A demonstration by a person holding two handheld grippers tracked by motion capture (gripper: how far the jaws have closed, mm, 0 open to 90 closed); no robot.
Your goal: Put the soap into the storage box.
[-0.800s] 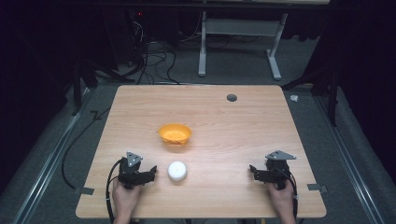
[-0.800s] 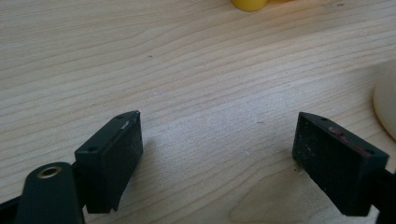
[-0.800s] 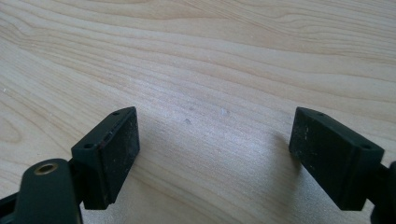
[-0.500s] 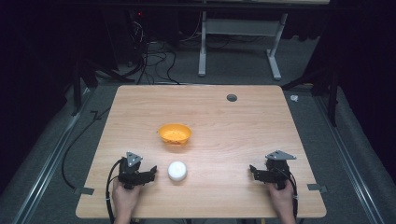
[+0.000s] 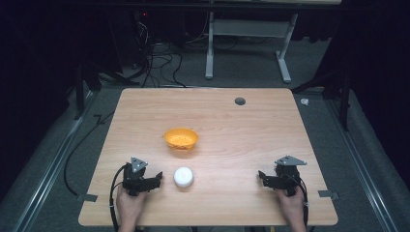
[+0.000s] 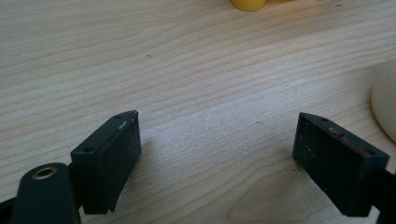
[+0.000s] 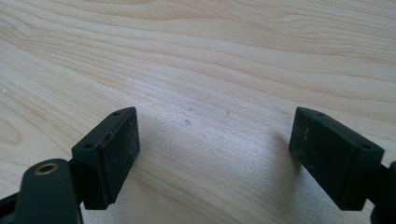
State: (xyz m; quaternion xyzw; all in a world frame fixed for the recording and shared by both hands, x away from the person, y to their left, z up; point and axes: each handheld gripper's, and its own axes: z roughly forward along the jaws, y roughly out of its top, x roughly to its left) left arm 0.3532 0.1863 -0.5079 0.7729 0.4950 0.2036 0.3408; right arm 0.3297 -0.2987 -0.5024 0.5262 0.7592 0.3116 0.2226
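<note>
A: Anything changed since a moment ago?
B: Nothing. Left tongs (image 5: 158,180) and right tongs (image 5: 261,177) stay gaping, empty, near the bench's (image 5: 251,125) front edge.
A: Count?
B: One white lump (image 5: 183,176) beside the left tongs, one orange bowl (image 5: 181,138) mid-bench.

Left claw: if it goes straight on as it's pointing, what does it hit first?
Probably the yellow bowl, nearly dead ahead. The white round thing sits off to the right; a jaw might graze it.

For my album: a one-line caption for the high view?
Two open handheld grippers, left and right, flank a white round object near an orange bowl.
</note>
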